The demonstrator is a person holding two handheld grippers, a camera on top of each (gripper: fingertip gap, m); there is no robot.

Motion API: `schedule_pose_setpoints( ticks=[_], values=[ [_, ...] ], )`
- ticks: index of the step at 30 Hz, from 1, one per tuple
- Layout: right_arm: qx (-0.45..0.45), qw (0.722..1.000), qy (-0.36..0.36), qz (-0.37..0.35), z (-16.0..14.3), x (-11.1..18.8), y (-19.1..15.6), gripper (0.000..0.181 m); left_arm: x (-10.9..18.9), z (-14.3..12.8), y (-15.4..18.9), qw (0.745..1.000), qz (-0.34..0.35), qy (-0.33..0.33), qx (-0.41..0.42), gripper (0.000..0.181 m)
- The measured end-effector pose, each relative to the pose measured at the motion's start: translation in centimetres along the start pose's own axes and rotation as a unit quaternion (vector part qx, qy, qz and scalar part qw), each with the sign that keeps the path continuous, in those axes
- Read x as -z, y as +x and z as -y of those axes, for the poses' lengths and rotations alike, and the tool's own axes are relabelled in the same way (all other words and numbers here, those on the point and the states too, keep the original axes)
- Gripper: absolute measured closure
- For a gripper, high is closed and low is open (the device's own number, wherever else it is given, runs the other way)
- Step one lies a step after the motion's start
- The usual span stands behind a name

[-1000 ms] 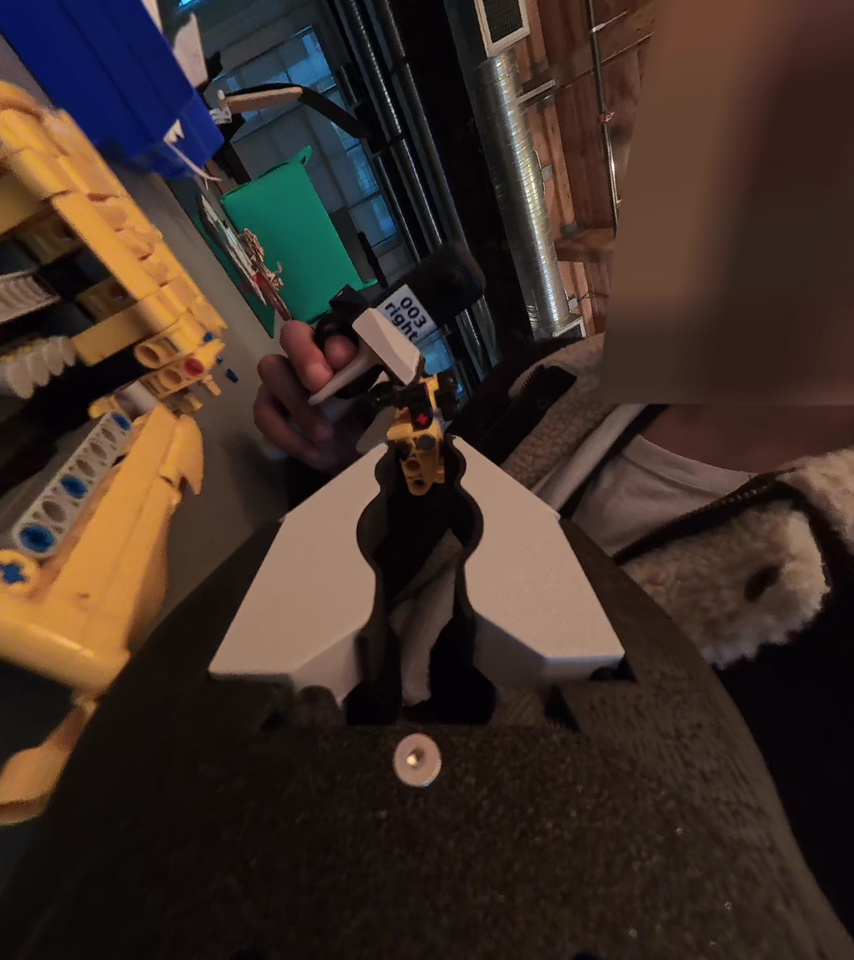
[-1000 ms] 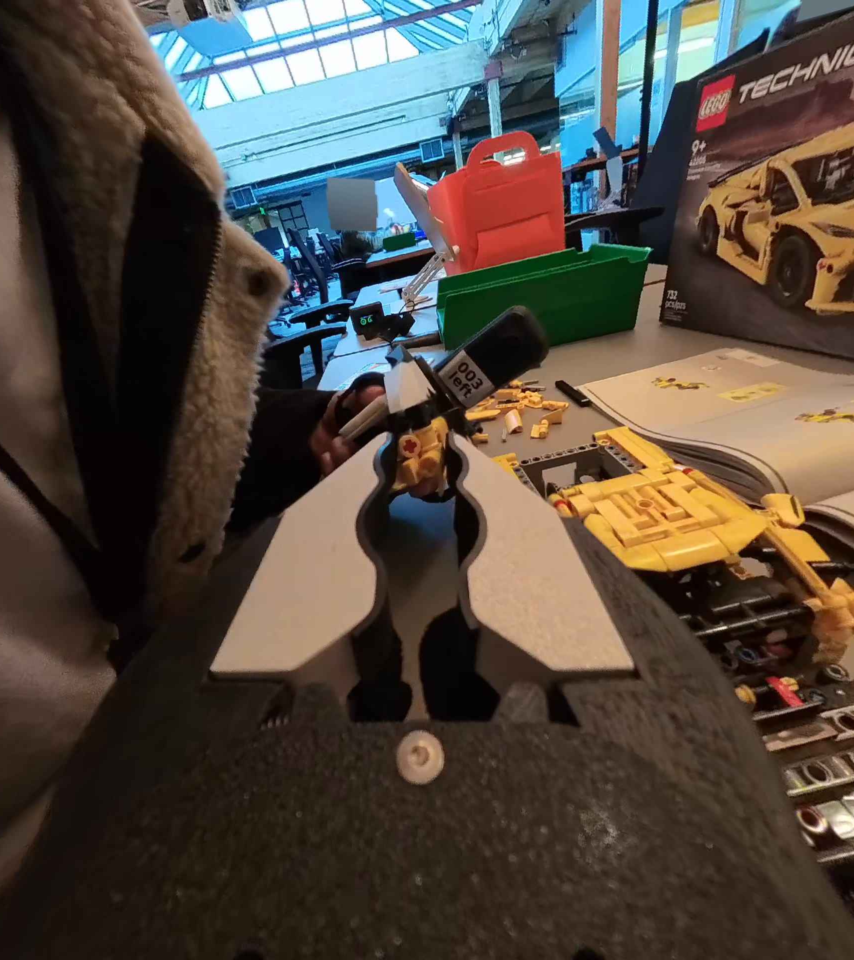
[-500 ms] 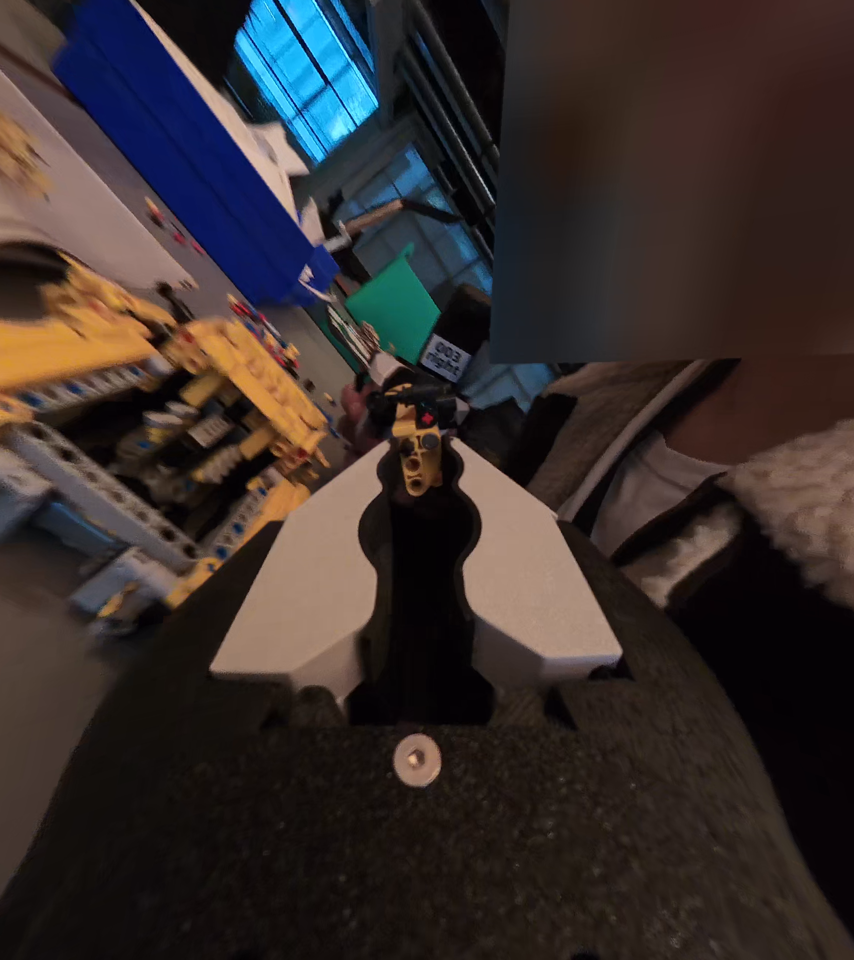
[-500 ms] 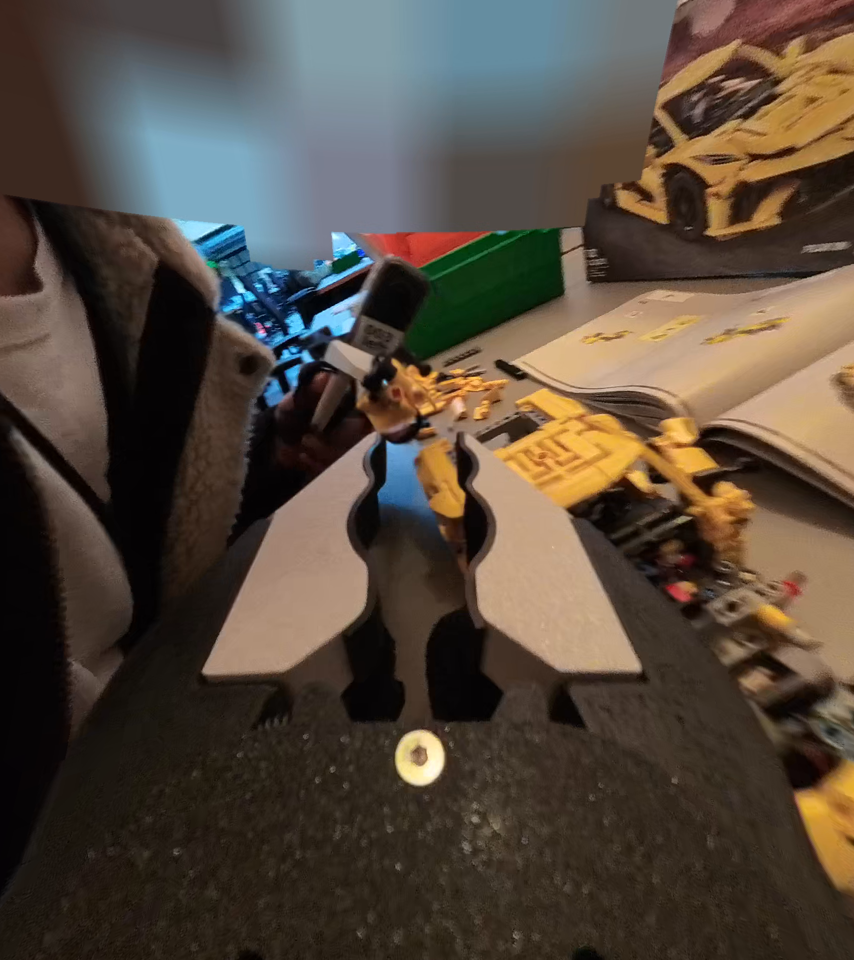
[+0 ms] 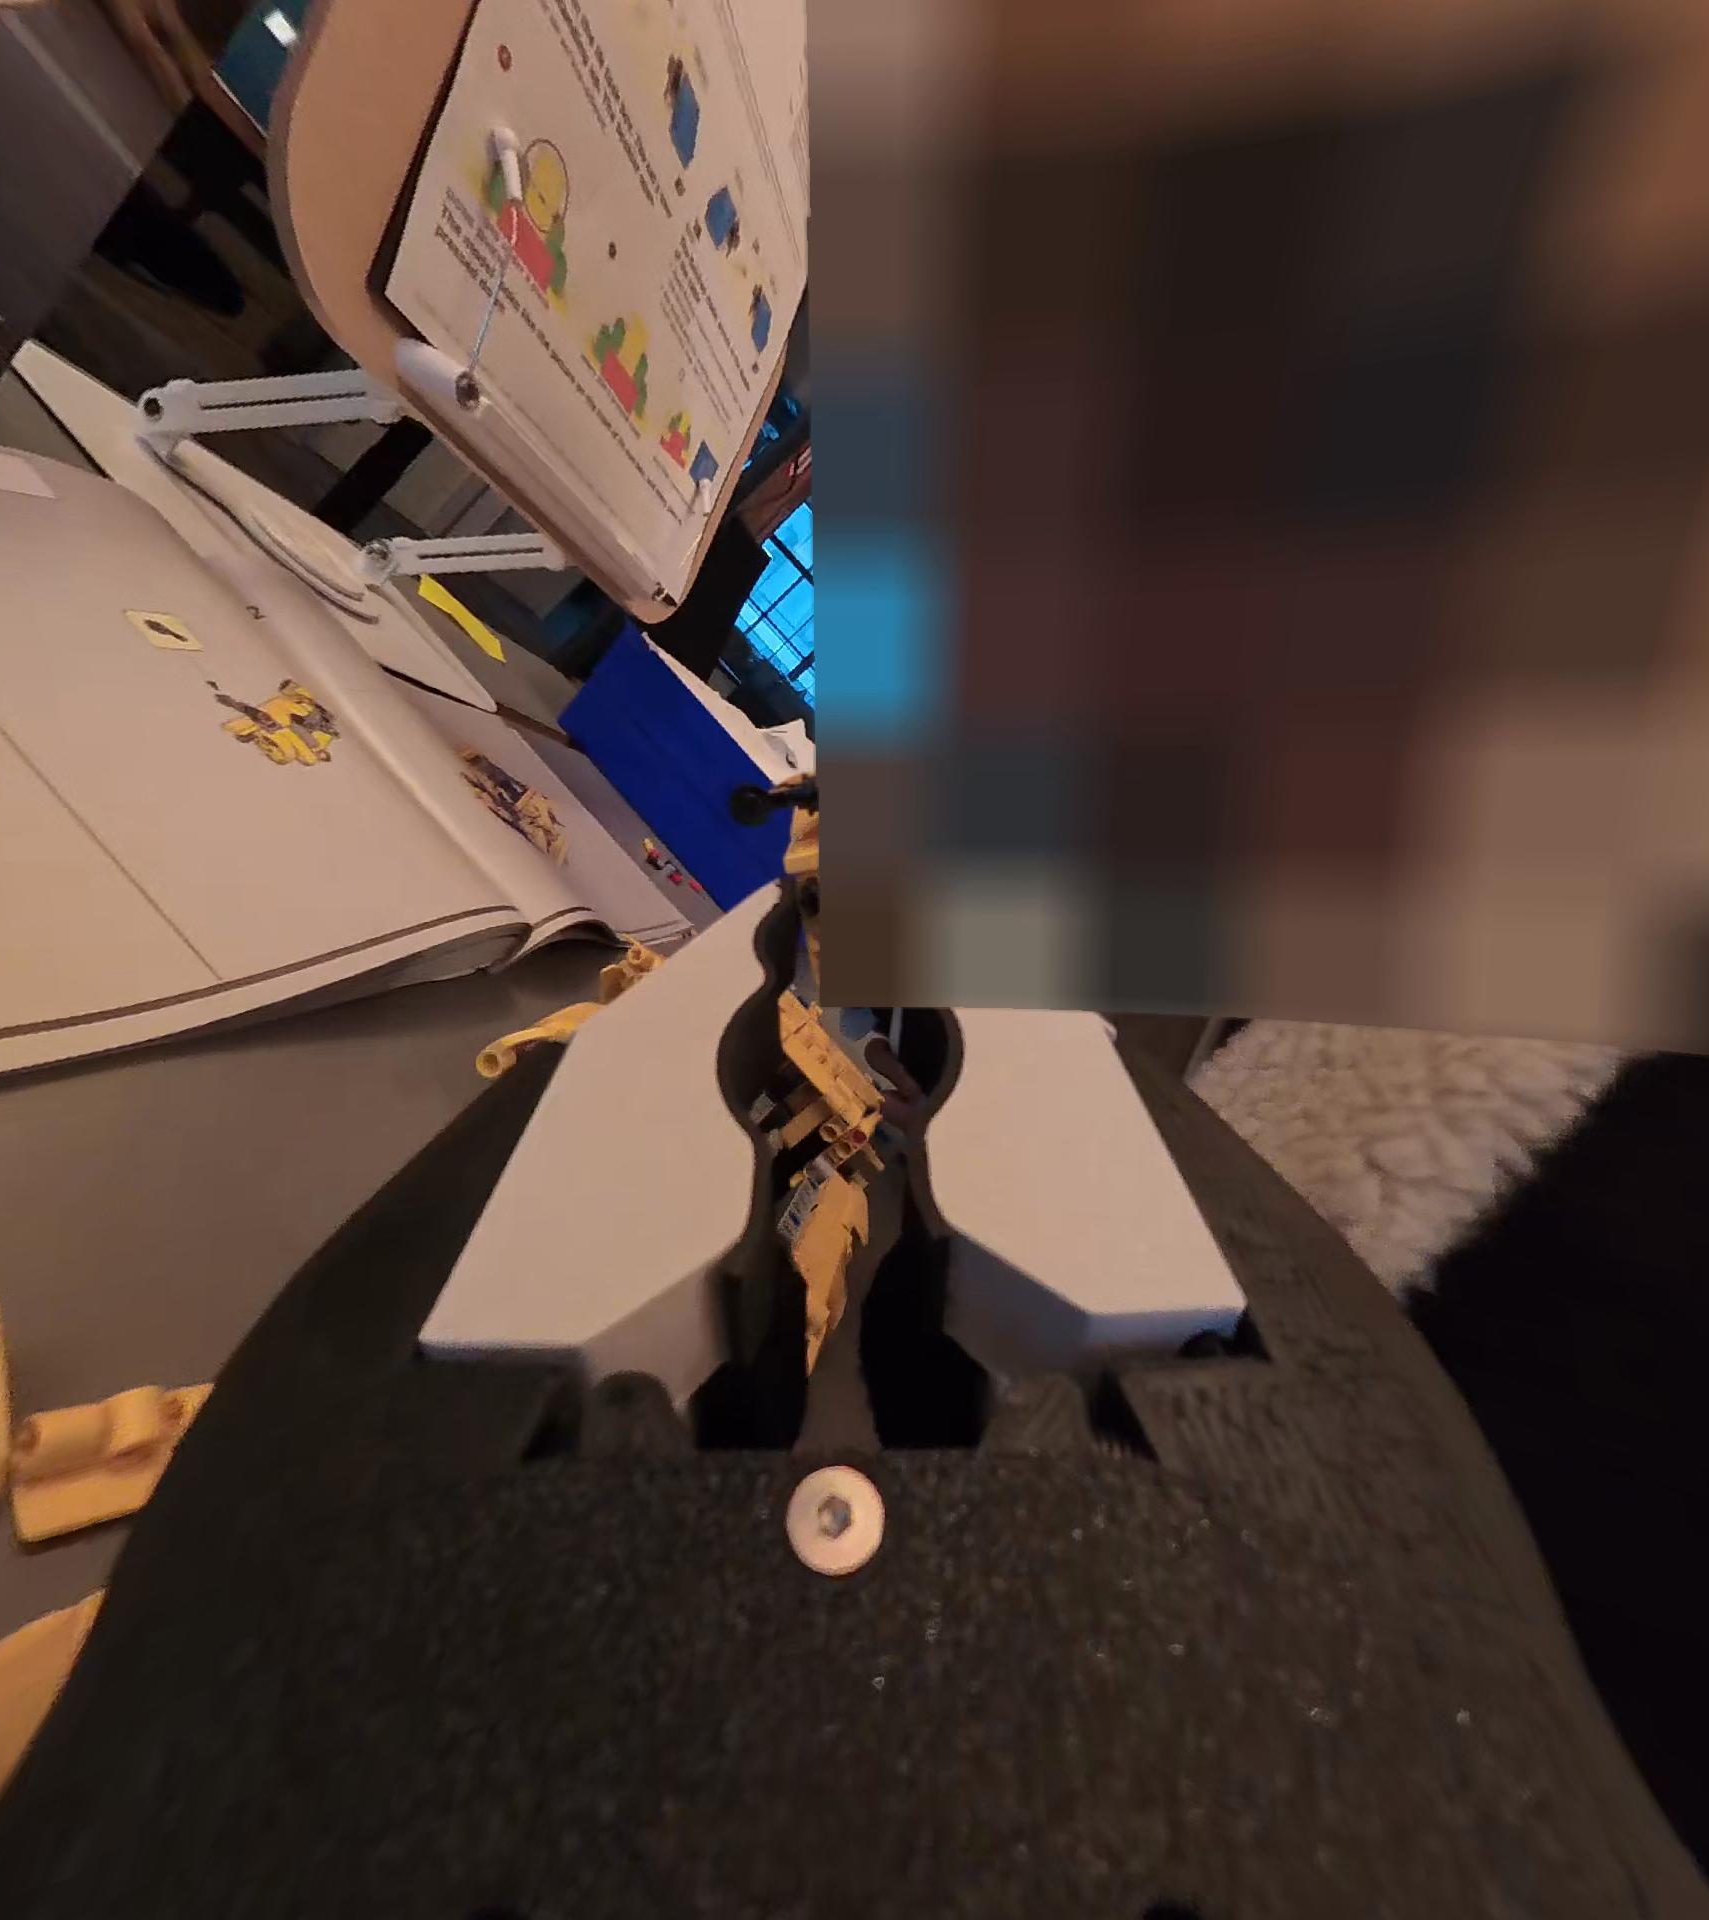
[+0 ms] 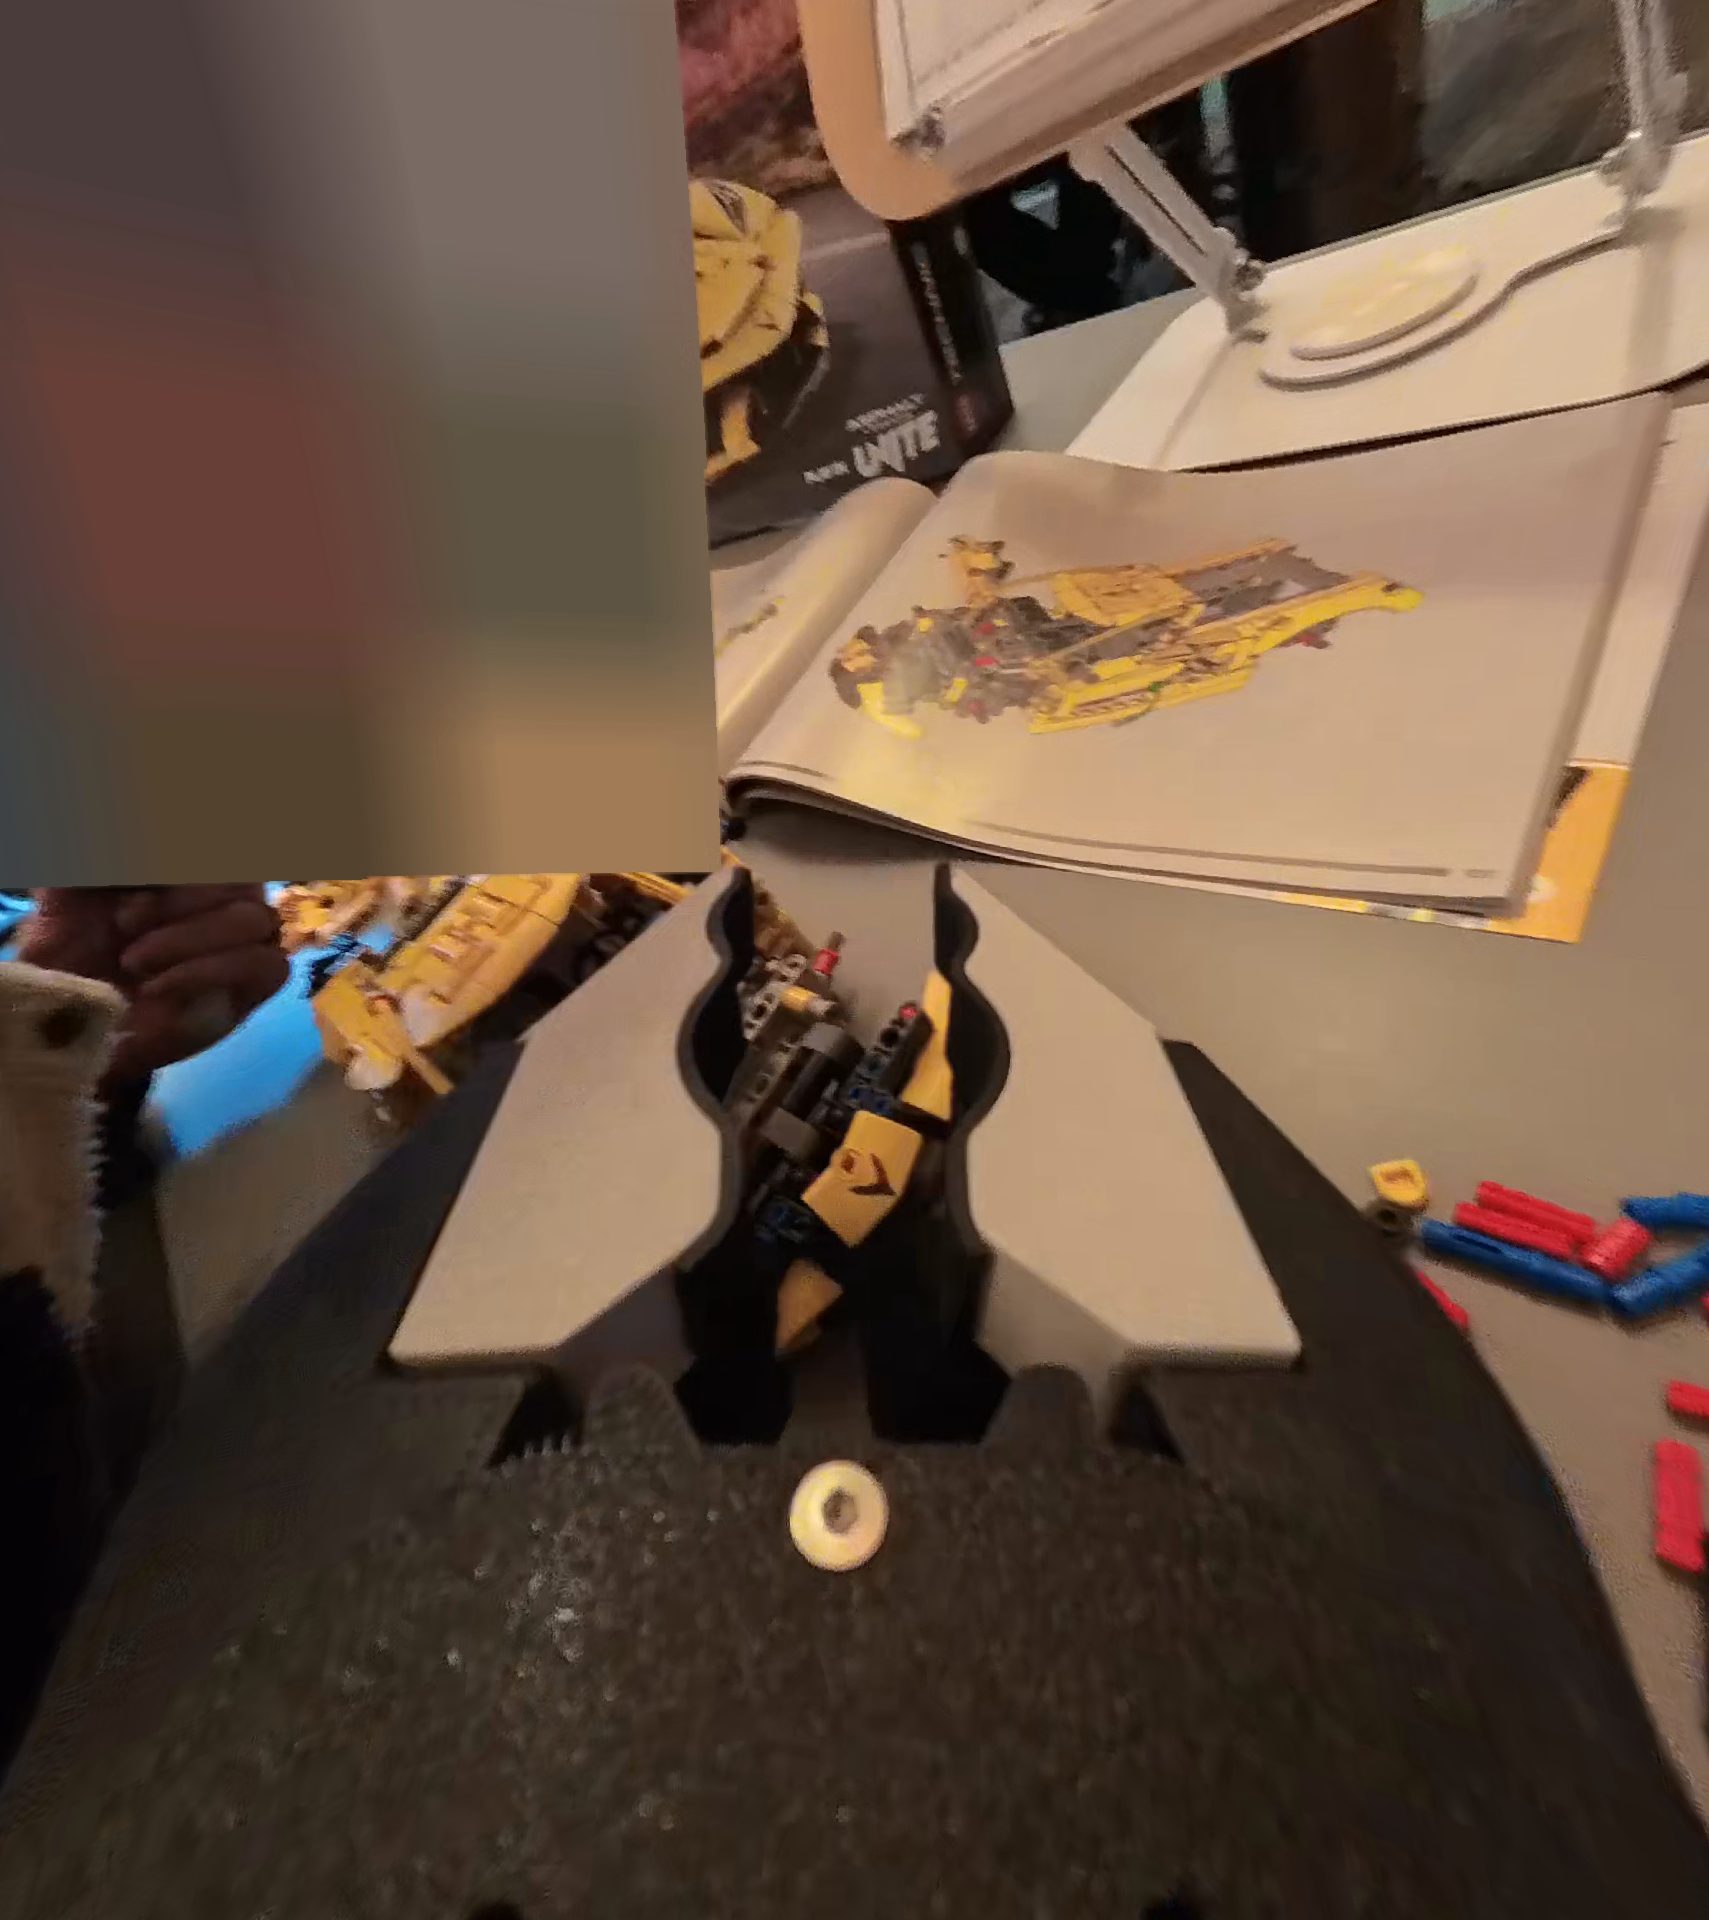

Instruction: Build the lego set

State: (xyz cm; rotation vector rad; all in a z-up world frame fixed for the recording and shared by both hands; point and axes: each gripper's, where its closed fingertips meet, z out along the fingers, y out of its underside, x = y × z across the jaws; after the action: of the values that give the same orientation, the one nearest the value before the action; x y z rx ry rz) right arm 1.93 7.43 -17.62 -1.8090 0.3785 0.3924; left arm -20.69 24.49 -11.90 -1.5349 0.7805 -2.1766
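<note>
Both grippers swung away from the person toward the open manual (image 6: 1245, 665); right gripper (image 6: 839, 914) no longer faces the small yellow sub-assembly (image 5: 800, 831). Left gripper (image 5: 808, 925) seems clamped on it at the tips, half hidden by blur. Right fingers (image 6: 601, 1122) spread, grasping nothing; car model (image 6: 829, 1122) lies behind the gap. Sub-assembly likely light, rigid, pops apart if squeezed: hold by its beams. Grey surface (image 6: 1297, 1039) cluttered: red and blue pins (image 6: 1608, 1257), yellow pieces (image 5: 8, 1444), set box (image 6: 860, 343).

One open instruction booklet (image 6: 1245, 665), one set box (image 6: 829, 364), two grippers (image 5: 808, 894) (image 6: 839, 894)
</note>
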Motion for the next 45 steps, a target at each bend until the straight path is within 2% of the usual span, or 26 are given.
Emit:
schedule_pose_setpoints(
  ticks=[2, 6, 17, 45],
  values=[
    [0.005, 1.000, -0.012, -0.016, -0.5, 0.0, 0.4, 0.148, -0.2, -0.5, -0.4, 1.000, 0.012, -0.011, -0.011, 0.166],
    [-0.018, 0.999, -0.026, -0.001, -1.3, -0.3, 0.3, 0.150, -0.5, -1.3, -0.9, 0.999, 0.023, -0.033, -0.016, 0.166],
    [-0.012, 0.999, -0.031, 0.010, -1.5, -0.3, -0.3, 0.154, -0.7, -1.7, -0.5, 0.999, 0.009, -0.039, 0.001, 0.166],
    [-0.020, 0.998, -0.057, 0.014, -2.7, -0.7, -0.2, 0.158, -0.7, -2.6, -2.0, 0.997, 0.045, -0.060, 0.010, 0.166]
  ],
)
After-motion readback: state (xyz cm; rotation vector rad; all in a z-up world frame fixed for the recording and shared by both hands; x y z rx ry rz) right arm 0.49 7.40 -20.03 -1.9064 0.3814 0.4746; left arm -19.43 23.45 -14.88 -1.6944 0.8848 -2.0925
